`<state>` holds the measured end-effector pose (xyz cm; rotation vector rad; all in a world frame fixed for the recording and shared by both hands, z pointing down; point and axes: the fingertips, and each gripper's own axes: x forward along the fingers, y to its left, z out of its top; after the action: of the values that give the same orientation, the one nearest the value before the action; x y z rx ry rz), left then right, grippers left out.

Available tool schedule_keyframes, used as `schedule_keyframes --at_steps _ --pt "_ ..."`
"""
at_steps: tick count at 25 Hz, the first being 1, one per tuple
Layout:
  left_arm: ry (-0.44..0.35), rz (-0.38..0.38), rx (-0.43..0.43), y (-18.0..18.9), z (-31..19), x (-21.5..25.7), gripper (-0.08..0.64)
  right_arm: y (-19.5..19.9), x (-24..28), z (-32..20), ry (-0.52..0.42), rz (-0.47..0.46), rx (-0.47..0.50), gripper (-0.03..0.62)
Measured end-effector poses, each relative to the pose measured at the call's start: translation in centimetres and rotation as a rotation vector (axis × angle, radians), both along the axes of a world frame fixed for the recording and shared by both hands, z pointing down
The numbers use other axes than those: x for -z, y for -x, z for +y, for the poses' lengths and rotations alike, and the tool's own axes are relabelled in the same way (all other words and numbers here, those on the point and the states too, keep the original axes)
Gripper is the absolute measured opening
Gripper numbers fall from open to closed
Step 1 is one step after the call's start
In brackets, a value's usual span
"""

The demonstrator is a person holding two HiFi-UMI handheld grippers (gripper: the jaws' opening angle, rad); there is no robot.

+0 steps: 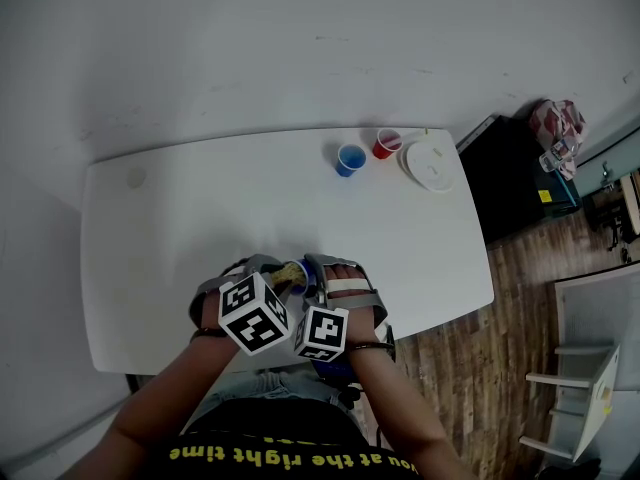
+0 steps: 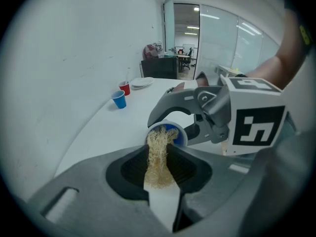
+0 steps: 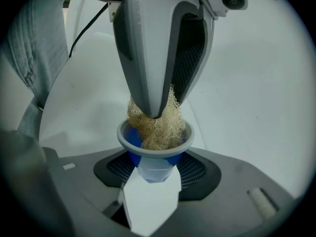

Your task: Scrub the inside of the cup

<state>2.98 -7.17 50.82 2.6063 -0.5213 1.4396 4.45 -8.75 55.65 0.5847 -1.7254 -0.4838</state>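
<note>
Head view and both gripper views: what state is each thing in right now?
Left gripper, shut on the scrubber.
Right gripper, shut on the held blue cup.
Scrubber, pushed into the held blue cup's mouth.
Held blue cup, mouth turned toward the left gripper, scrubber inside.
Far blue cup, upright on the table, apart from the red cup.
Red cup, upright beside the white plate.
White plate, flat on the table.

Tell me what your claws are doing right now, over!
Left claw shut on scrubber, scrubber stuffed inside blue cup. Right claw shut on that cup. Red cup and spare blue cup far off, nothing blocking.
</note>
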Motion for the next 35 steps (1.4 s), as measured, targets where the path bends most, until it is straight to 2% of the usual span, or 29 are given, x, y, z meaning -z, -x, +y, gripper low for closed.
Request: schedule_keyframes --at_steps 10,20,35 --pt "0.010 -0.038 -0.043 -0.4 0.6 -0.3 0.112 0.2 0.0 -0.2 -0.002 0.028 0.025 0.265" --pt "0.019 -0.030 0.004 0.2 -0.4 -0.3 0.112 0.8 0.1 0.0 0.005 0.008 0.010 0.264" --pt "0.039 -0.053 -0.042 -0.2 0.1 -0.4 0.112 1.1 0.2 0.0 0.000 0.010 0.027 0.262"
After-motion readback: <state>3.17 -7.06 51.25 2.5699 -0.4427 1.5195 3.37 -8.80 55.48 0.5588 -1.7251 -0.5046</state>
